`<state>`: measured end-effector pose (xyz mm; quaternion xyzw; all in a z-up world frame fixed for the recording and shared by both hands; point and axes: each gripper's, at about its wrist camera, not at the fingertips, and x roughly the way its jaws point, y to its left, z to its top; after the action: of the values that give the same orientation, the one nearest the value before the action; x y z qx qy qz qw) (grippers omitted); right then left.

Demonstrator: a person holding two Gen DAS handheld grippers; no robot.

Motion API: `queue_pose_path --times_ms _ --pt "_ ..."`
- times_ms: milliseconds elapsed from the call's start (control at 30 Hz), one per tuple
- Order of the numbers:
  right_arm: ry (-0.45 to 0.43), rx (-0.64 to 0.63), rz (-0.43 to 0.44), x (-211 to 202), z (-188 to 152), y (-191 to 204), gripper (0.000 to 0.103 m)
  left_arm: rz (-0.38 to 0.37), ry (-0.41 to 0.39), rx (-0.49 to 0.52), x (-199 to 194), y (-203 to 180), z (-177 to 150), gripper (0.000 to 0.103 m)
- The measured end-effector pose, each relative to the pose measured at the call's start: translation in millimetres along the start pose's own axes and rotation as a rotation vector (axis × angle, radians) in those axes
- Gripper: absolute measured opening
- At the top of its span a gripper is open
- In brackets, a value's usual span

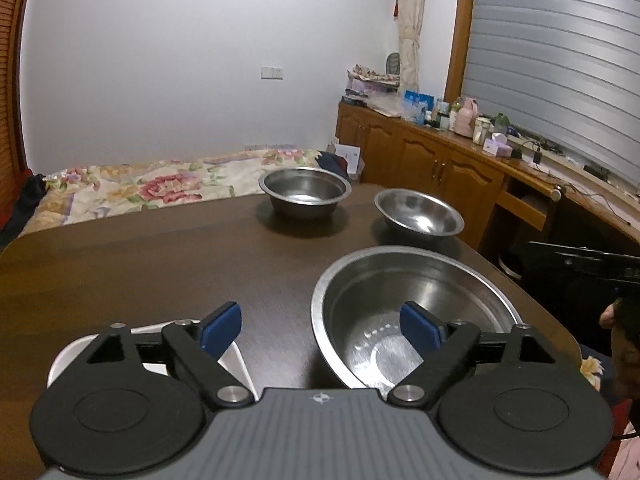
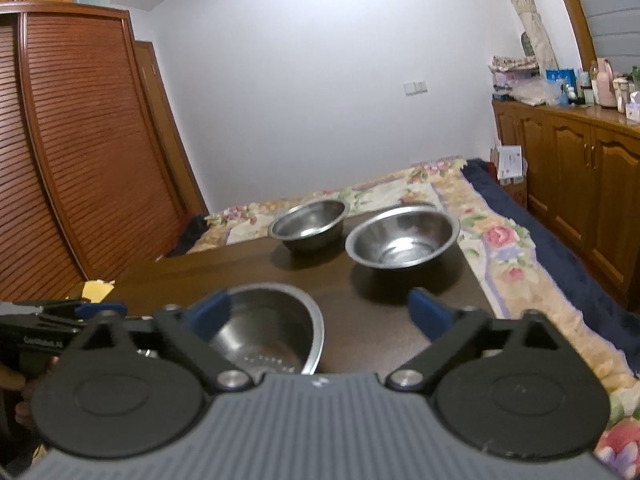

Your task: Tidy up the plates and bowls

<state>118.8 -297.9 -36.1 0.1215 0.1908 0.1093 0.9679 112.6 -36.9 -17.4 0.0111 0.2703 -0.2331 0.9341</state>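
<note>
3 steel bowls on a dark table (image 1: pixel 140 264), big bowl (image 1: pixel 412 316) at 5 o'clock, left gripper (image 1: pixel 320 330) and right gripper (image 2: pixel 320 312) both spread apart, holding nothing

Your left tongs (image 1: pixel 321 330) hid the near rim of the large steel bowl (image 1: pixel 412 300), and one blue pad covered part of its inside. A white plate (image 1: pixel 72 350) lay almost wholly under the left linkage, so you could not tell its full shape. At the right edge of the left wrist view, your hand (image 1: pixel 610 314) and the other tool were cut off. In the right wrist view the whole scene was slightly blurred, and your right tongs (image 2: pixel 320 312) masked the large bowl's near half. The bottles on the sideboard (image 1: pixel 472 118) were too small to identify. The surface (image 1: pixel 160 264) ran out of view below both tools.
</note>
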Motion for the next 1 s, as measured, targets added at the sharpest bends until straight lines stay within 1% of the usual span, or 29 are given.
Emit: queue_pose_path --times_ms 133,367,567,700,1000 --pt "-0.019 -0.020 -0.023 1.9 6.0 -0.8 0.103 -0.001 -0.018 0.004 -1.2 1.9 9.3 0.091" --pt "-0.030 -0.056 -0.061 4.7 16.2 -8.1 0.103 -0.006 -0.052 0.069 -0.6 -2.0 35.0 0.092" --pt "-0.040 -0.071 -0.081 12.2 29.0 -25.8 0.103 0.000 -0.059 0.132 11.5 -8.6 56.6 0.092" --pt "-0.039 -0.066 -0.085 20.8 32.5 -39.2 0.103 0.001 -0.030 0.153 26.7 -13.6 63.0 0.092" --pt "-0.002 -0.055 -0.084 54.7 38.4 -69.8 0.103 -0.013 0.036 0.176 65.6 -28.7 78.3 0.092"
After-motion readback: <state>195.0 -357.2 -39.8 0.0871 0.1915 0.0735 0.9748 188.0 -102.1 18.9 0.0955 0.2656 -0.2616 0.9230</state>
